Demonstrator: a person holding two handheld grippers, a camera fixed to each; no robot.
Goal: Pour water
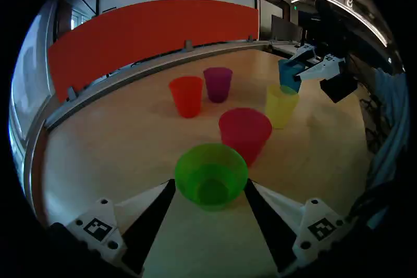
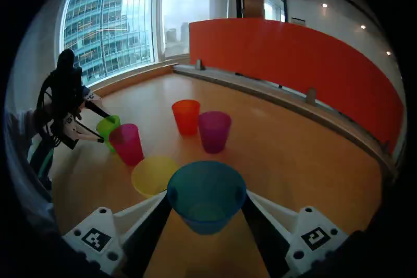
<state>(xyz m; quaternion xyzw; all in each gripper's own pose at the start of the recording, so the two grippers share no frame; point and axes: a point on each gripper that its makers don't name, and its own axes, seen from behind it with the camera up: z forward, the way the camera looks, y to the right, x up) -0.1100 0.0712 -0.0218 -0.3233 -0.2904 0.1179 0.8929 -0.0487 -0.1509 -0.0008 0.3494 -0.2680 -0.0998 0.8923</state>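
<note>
My left gripper is shut on a green cup, held upright with its mouth toward the camera. Past it on the wooden table stand a pink cup, a yellow cup, an orange cup and a purple cup. My right gripper is shut on a blue cup, also upright. In the right gripper view the yellow cup sits just left of it, then the pink cup and the green cup in the left gripper.
An orange partition runs along the table's far edge. Tall windows lie behind the left side. A person's sleeve shows behind the far gripper. Bare table stretches right of the purple cup and orange cup.
</note>
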